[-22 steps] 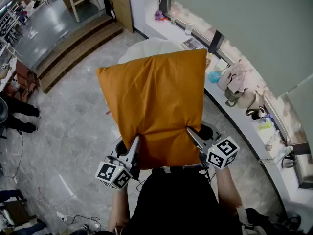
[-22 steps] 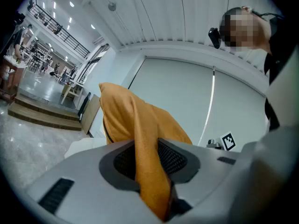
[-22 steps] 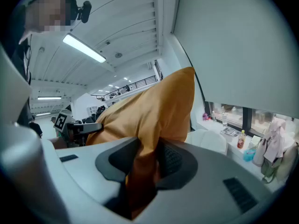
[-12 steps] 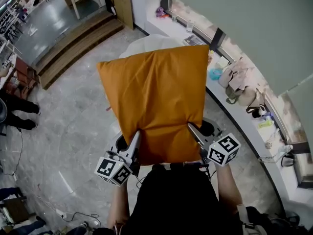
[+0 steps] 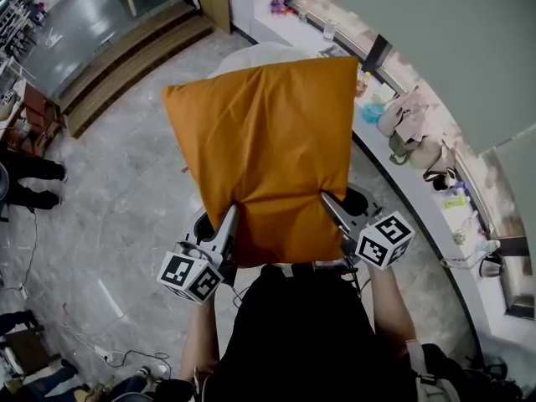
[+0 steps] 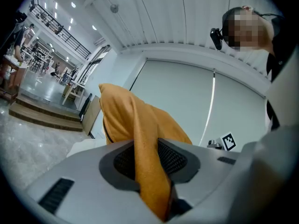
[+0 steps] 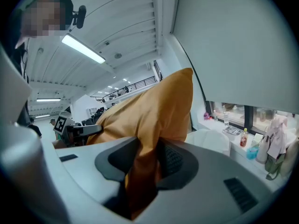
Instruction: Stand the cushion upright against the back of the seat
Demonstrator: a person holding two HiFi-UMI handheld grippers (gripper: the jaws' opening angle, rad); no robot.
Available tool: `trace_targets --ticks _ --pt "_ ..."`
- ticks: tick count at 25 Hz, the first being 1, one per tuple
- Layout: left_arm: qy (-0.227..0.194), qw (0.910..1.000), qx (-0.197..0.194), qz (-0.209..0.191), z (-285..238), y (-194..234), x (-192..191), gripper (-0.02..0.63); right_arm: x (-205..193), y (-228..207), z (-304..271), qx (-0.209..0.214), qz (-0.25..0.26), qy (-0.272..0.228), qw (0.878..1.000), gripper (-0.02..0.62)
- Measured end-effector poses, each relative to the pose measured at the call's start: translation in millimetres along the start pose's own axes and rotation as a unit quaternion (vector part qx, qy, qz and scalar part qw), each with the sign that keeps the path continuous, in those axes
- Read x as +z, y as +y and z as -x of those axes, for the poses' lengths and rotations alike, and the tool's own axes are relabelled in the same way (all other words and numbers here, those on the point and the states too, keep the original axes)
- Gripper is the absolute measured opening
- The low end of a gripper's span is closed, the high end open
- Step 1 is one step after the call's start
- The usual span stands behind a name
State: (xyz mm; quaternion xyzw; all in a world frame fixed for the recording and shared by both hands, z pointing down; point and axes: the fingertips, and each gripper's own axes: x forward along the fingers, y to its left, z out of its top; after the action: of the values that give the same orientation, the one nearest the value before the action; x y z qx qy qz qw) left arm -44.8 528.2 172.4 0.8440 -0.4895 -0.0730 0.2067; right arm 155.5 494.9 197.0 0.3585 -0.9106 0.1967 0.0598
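Overhead, grey marble floor (image 5: pixel 117 182) spreads out to the left of the left tongs (image 5: pixel 228 224), and a white bench (image 5: pixel 412 212) loaded with handbags (image 5: pixel 410 128) curves along the window to the right of the right tongs (image 5: pixel 329 208). A person's dark-clothed torso (image 5: pixel 301 333) fills the space behind both tools. An orange cushion (image 5: pixel 268 149) is held up off any surface between the two tools, its broad face stretching forward and away from them. Beyond its far edge, well past the tips of the tongs, part of a white seat (image 5: pixel 251 57) shows, with the rest hidden by the fabric. The left tongs are clenched on the cushion's near left corner, with a fold of orange cloth squeezed between the dark ribbed pads. The right tongs grip the near right corner the same way, bunching the cloth. Behind each set of tongs sits a marker cube, the left cube (image 5: pixel 190 276) and the right cube (image 5: pixel 383 241).
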Motion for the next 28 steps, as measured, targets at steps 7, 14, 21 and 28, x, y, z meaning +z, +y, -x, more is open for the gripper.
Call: trace_targets --ticks 7,14,21,28 --pt "-0.009 0.9999 0.007 0.004 12 16 8 0.129 4 15 -16 -0.003 0.009 0.001 1.000 0.147" --pt "-0.004 0.9999 0.012 0.012 33 38 6 0.129 -8 37 -33 -0.005 0.010 0.008 1.000 0.147" --pt "0.009 0.9998 0.009 0.018 45 53 -1 0.130 -25 49 -42 -0.013 -0.005 0.020 1.000 0.142" --pt "0.014 0.9996 0.015 0.020 41 58 -2 0.129 -27 44 -47 -0.011 -0.007 0.027 1.000 0.140"
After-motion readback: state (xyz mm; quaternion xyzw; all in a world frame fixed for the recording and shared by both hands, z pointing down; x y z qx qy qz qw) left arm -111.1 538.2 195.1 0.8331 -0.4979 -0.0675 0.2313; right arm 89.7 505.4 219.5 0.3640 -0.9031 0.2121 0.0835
